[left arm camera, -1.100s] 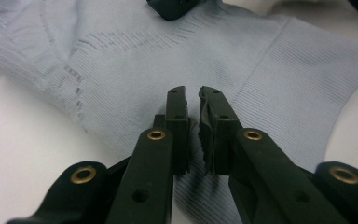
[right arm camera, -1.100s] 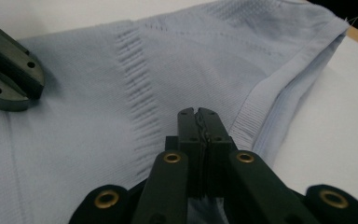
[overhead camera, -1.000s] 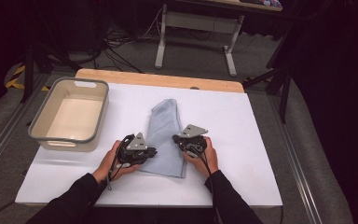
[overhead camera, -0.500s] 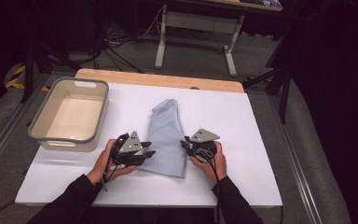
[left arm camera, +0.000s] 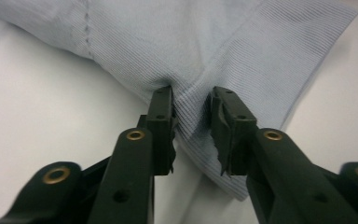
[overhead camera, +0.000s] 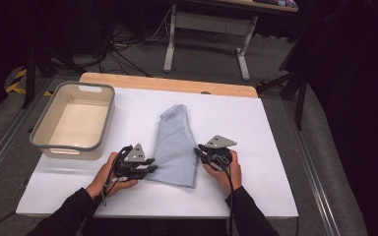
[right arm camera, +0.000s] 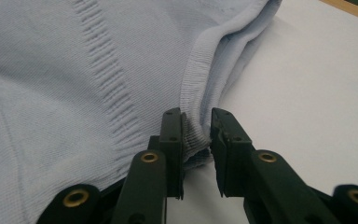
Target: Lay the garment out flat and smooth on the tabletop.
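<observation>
A light blue knitted garment [overhead camera: 174,142] lies folded lengthwise in the middle of the white table top [overhead camera: 275,147]. My left gripper [overhead camera: 152,168] is at its lower left edge. Its jaws have just been closing and now pinch a puckered fold of the garment [left arm camera: 223,51] between the pads, as the left gripper [left arm camera: 193,100] view shows. My right gripper [overhead camera: 198,152] is at the lower right edge. Its jaws have also just been closing, and the right gripper [right arm camera: 196,123] holds the ribbed hem of the garment [right arm camera: 74,93] between its pads.
A beige plastic bin [overhead camera: 39,140] with a grey rim stands at the table's left, apart from the garment. A wooden strip [overhead camera: 177,84] runs along the table's far edge. Beyond it, a desk frame [overhead camera: 172,44] stands on the floor among cables.
Both grippers have shifted outward from over the garment to its side edges, the right one further to the right. The garment lies as before.
</observation>
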The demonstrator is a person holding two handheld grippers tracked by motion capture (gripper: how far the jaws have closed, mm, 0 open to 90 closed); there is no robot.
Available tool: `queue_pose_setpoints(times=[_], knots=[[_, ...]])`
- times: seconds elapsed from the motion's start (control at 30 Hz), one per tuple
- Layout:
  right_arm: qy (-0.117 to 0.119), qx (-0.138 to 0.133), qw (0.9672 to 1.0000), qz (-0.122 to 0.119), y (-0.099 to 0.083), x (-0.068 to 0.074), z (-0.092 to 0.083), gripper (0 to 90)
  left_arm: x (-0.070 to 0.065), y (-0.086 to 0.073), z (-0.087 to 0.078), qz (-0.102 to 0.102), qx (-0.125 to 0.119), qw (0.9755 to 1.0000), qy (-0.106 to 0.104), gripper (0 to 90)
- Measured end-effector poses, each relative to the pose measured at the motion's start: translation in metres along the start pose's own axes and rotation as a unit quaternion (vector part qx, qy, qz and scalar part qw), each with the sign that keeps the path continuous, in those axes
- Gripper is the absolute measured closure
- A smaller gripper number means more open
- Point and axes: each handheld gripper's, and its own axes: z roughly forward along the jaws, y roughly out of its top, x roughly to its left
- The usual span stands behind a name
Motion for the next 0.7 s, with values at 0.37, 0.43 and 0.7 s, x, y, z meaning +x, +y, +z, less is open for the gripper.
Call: queue_pose_setpoints(times=[0.37, 0.43, 0.7], knots=[[-0.037, -0.015, 0.999, -0.019, 0.001, 0.0, -0.005, 79.5, -0.018, 0.004, 0.005, 0.024, 0.003, 0.9996, 0.013, 71.9], [-0.036, -0.011, 0.9992, -0.013, 0.0, -0.001, -0.004, 78.4, -0.02, 0.004, 0.004, 0.029, 0.006, 0.9994, 0.018, 71.7], [-0.041, 0.003, 0.9991, 0.005, -0.004, -0.002, -0.003, 62.4, -0.017, 0.003, -0.003, 0.017, -0.013, 0.999, 0.04, 53.4]])
